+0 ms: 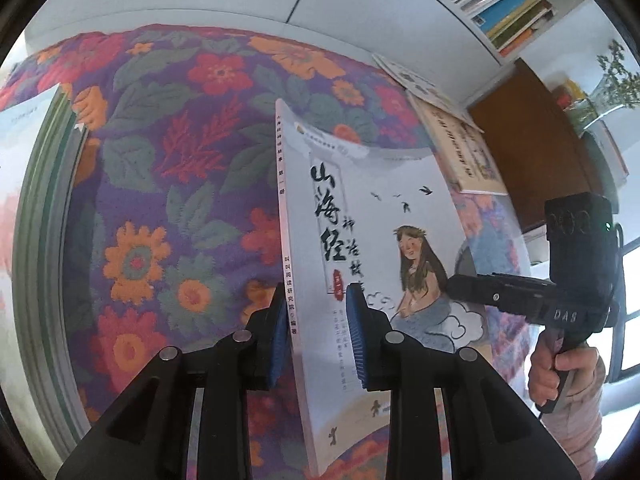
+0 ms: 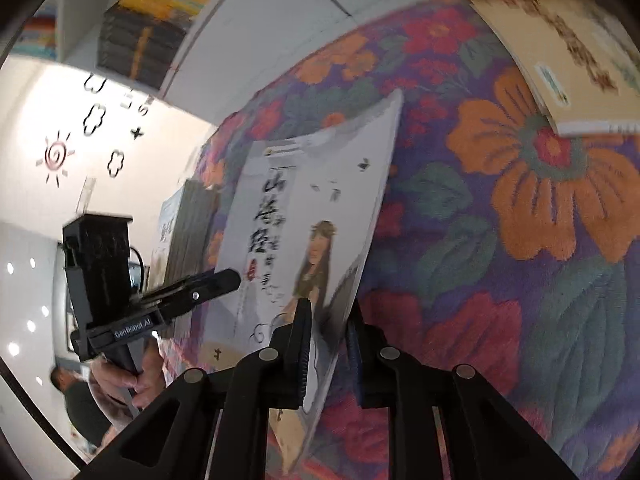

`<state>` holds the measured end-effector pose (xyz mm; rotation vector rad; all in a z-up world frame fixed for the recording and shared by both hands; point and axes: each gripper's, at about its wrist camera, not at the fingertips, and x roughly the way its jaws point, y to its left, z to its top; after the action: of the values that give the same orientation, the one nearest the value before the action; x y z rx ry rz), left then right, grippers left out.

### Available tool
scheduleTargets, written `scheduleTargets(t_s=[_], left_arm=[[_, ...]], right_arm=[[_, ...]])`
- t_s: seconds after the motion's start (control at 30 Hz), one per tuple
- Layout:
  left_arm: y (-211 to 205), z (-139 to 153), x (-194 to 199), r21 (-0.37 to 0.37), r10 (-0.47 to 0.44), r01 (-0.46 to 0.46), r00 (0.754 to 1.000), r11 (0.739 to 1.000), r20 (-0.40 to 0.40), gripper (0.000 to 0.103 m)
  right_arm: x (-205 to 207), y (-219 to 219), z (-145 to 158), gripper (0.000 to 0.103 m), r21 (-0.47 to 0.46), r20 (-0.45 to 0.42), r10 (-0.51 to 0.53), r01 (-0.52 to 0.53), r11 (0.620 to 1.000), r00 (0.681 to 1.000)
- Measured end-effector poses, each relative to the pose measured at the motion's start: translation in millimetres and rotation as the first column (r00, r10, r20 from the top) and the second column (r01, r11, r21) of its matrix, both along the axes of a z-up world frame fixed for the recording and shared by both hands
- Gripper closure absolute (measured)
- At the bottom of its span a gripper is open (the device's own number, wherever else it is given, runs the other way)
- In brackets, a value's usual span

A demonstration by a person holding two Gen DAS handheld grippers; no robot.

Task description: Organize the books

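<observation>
White-covered book (image 1: 376,240) with a long-haired figure on its front, raised on edge above the floral cloth (image 1: 168,184), left gripper (image 1: 318,334) clamped on its spine edge, right gripper (image 2: 326,350) closed on the opposite page edge, tan book (image 2: 560,52) flat on the cloth beyond.

White book (image 1: 384,216) with black calligraphy; purple tablecloth (image 1: 168,184) patterned with orange-red flowers.

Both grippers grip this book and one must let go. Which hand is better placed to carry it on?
Probably left: the left gripper clamps the book at its spine; the right gripper only pinches the loose page edge.
</observation>
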<state>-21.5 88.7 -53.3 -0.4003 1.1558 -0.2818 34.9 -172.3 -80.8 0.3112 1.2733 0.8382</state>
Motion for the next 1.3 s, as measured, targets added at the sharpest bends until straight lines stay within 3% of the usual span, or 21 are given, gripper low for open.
scheduleTargets(t_s=[0.1,0.4,0.73,1.03,1.3], left_arm=[[-1.4,6.9,-4.2,0.023,-0.007,0.007,1.000,1.000,0.016,0.078],[12.3,27.4,-19.6,-0.004,-0.029,0.029,0.998,1.000,0.051,0.078],[45.6,60.8,-40.2,-0.009,0.006,-0.005,0.992,1.000,0.126,0.078],[124.7,93.6,-69.8,0.016,0.138,-0.144,0.971,0.989,0.197,0.078],[204.0,85.2,-101.3,0.024,0.285,-0.295,0.939,0.955,0.193,0.078]], right_arm=[[-11.0,1.4,14.4,0.086,0.001,0.034,0.006,-0.006,1.000,0.999],[-34.6,11.9,49.3,0.086,-0.008,0.153,0.044,-0.044,0.999,0.987],[-61.9,38.9,85.8,0.085,0.001,0.303,0.106,-0.111,0.994,0.947],[-78.1,121.3,107.8,0.084,0.009,0.366,0.213,-0.232,0.973,0.906],[-81.8,211.2,105.3,0.084,0.037,0.383,0.298,-0.336,0.941,0.875]])
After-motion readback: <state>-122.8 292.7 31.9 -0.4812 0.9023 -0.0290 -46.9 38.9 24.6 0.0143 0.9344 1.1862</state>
